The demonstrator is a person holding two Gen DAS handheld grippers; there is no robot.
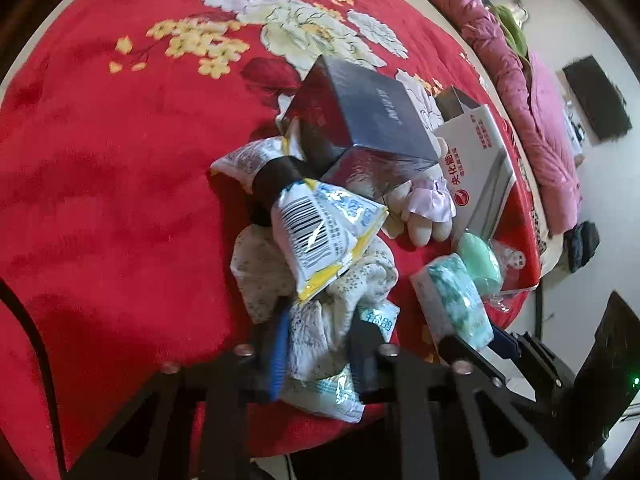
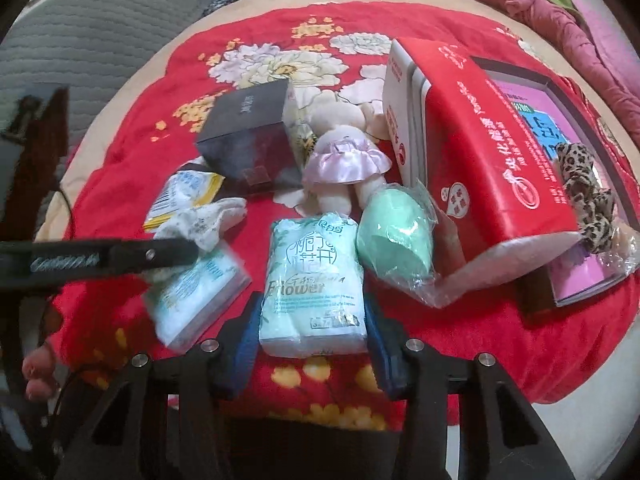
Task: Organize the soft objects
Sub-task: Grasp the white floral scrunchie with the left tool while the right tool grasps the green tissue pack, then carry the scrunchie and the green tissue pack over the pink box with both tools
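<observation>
1. Left claw (image 1: 320, 354) clenched on a speckled white cloth (image 1: 316, 300), a small tissue pack (image 1: 332, 396) just under it. Ahead: a crumpled barcode wrapper (image 1: 320, 232), then a dark box (image 1: 360, 120).
2. Right claw (image 2: 312, 334) grasps a tissue pack (image 2: 312, 284) printed "Flower". Ahead: a plush doll (image 2: 344, 160); ahead-right: a bagged green sponge (image 2: 394, 240) beside a red carton (image 2: 480, 152) with unreadable writing.
3. A leopard scrunchie (image 2: 588, 200) lies far right.
4. Open red blanket (image 1: 120, 160) left of the left claw.

Red floral blanket (image 1: 100, 168) covers bed; pink quilt (image 1: 532, 120) bunched at edge; pale floor (image 1: 600, 184); grey cushion (image 2: 100, 32).
</observation>
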